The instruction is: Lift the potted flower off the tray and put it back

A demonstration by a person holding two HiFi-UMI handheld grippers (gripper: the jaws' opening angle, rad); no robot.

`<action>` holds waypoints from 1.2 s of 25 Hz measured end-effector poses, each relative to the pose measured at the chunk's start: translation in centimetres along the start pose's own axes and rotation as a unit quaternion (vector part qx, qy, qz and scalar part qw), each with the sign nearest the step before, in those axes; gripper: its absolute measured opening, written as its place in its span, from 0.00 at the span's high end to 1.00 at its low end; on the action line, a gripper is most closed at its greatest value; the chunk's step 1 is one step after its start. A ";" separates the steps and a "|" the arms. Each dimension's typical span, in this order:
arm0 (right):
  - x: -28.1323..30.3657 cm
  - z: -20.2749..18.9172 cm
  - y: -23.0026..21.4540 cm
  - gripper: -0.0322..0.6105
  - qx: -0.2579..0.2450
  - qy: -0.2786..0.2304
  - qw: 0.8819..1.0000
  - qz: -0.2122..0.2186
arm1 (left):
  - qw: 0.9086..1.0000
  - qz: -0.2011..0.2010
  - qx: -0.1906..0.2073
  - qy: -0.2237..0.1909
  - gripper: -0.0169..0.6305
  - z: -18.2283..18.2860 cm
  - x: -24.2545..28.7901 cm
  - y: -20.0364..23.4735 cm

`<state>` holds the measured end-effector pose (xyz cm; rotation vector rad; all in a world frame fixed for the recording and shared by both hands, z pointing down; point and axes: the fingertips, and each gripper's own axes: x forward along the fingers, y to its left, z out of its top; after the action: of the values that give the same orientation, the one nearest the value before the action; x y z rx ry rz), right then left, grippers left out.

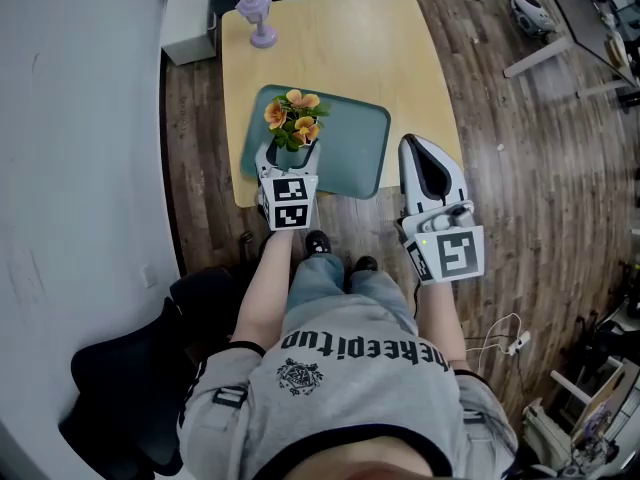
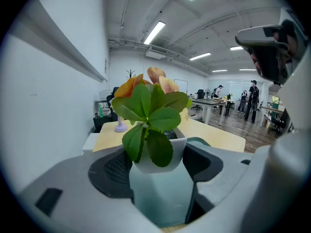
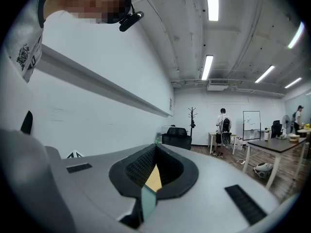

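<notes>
Right now my left gripper [image 1: 288,160] has its jaws spread wide and clamped on the white pot of the potted flower [image 1: 293,118], one pad pressing each side. Taking it low by the pot keeps the leaves and orange blooms free above the jaws. In the left gripper view the potted flower [image 2: 155,130] sits square between the pads with the teal tray [image 2: 163,193] showing beneath it, so I judge it is just off the tray surface, over the near left corner. Apart from that the tray [image 1: 360,143] holds nothing, and it lies on the wooden table [image 1: 330,38]. My right gripper [image 1: 415,148] is closed on nothing, parked beside the tray out of the way
</notes>
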<state>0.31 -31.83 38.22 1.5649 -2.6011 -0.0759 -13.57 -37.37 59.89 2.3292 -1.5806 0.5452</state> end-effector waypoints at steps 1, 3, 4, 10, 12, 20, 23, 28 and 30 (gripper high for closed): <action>-0.2 0.3 0.0 0.95 0.001 -0.005 1.000 0.003 | 1.000 0.000 -0.003 -0.001 0.46 0.6 -0.7 -0.2; -0.7 0.8 0.0 0.95 0.002 -0.013 1.000 0.008 | 1.000 0.001 -0.012 -0.004 0.46 1.9 -2.1 -0.8; -1.0 1.1 0.0 0.95 0.002 -0.017 1.000 0.010 | 1.000 0.001 -0.015 -0.008 0.46 2.4 -2.7 -1.1; -2.7 2.5 -0.2 0.95 0.003 -0.035 0.999 0.024 | 0.999 0.005 -0.030 -0.036 0.46 5.4 -6.2 -2.7; -3.5 2.9 -0.4 0.95 0.003 -0.041 0.999 0.027 | 0.998 0.005 -0.036 -0.046 0.46 6.5 -7.6 -3.1; -6.4 4.2 -0.7 0.95 0.007 -0.061 0.998 0.033 | 0.995 0.018 -0.031 -0.091 0.46 10.5 -13.2 -4.9; -7.6 4.7 -0.8 0.95 0.008 -0.069 0.997 0.035 | 0.994 0.020 -0.030 -0.107 0.46 11.6 -15.0 -5.7; -9.8 5.2 -1.1 0.95 0.013 -0.079 0.996 0.034 | 0.991 0.027 -0.028 -0.131 0.46 13.0 -17.9 -7.0; -10.7 5.2 -1.3 0.95 0.015 -0.079 0.996 0.032 | 0.989 0.030 -0.027 -0.140 0.46 13.4 -18.9 -7.7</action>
<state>5.82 -23.06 32.20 1.5437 -2.7837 -0.1621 -10.61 -24.60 39.30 2.4075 -1.7665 0.1906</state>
